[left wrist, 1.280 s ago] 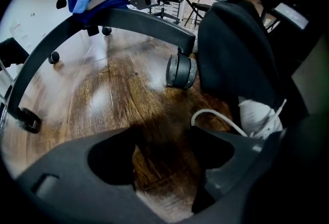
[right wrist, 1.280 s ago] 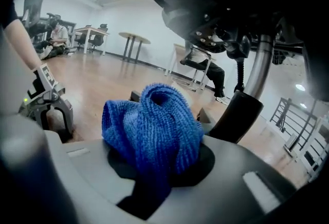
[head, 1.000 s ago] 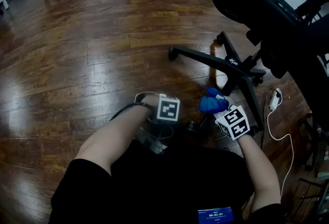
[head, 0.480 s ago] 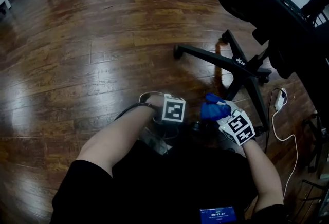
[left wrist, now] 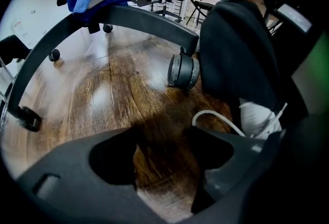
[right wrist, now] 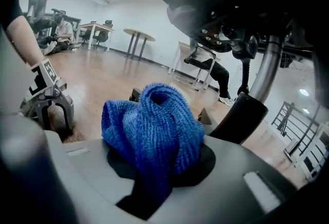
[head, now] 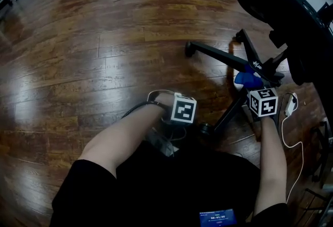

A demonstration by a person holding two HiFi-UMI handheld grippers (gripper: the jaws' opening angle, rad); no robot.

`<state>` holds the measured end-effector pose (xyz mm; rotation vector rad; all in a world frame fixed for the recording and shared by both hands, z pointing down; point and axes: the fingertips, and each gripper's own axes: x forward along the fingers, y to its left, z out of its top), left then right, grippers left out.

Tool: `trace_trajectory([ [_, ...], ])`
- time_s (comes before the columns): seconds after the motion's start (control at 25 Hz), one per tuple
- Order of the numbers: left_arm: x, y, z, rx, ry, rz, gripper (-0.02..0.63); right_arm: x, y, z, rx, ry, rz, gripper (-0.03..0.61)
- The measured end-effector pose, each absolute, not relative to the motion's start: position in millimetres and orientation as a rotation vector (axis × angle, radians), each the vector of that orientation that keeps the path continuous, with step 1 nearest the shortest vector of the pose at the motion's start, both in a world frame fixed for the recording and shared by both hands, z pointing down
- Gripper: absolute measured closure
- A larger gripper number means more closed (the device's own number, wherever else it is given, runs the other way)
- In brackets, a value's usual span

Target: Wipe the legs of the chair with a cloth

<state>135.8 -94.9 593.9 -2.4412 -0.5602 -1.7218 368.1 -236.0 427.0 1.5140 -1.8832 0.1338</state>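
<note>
Dark wooden floor [head: 93, 38] lay under a black office chair [head: 281, 7]. On one chair leg [head: 229, 110], close to the hub, the right gripper [head: 251, 87] pinched a bunched blue cloth [head: 245, 79] against it. The left gripper [left wrist: 164, 161] hung low near that leg's caster [left wrist: 182, 70], jaws spread over bare floor.

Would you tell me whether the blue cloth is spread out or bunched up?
Bunched up: the blue cloth sits wadded in the right hand-held gripper, its folds bulging above the jaws.
</note>
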Motion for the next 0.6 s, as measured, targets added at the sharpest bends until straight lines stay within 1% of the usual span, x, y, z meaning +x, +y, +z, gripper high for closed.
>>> trace_trajectory([
  [0.2,134,-94,595,-2.424,-0.549,-1.752,0.281,333,-203,444,1.384,-1.899,0.134,0.485],
  [0.52,135,-94,596,-2.387,-0.533,-1.791,0.279,215,-94,492,0.885,-1.977,0.100,0.485],
  [0.6,135,-93,596,-2.387,-0.533,-1.792,0.279,197,-75,497,0.798,-1.992,0.069,0.485],
])
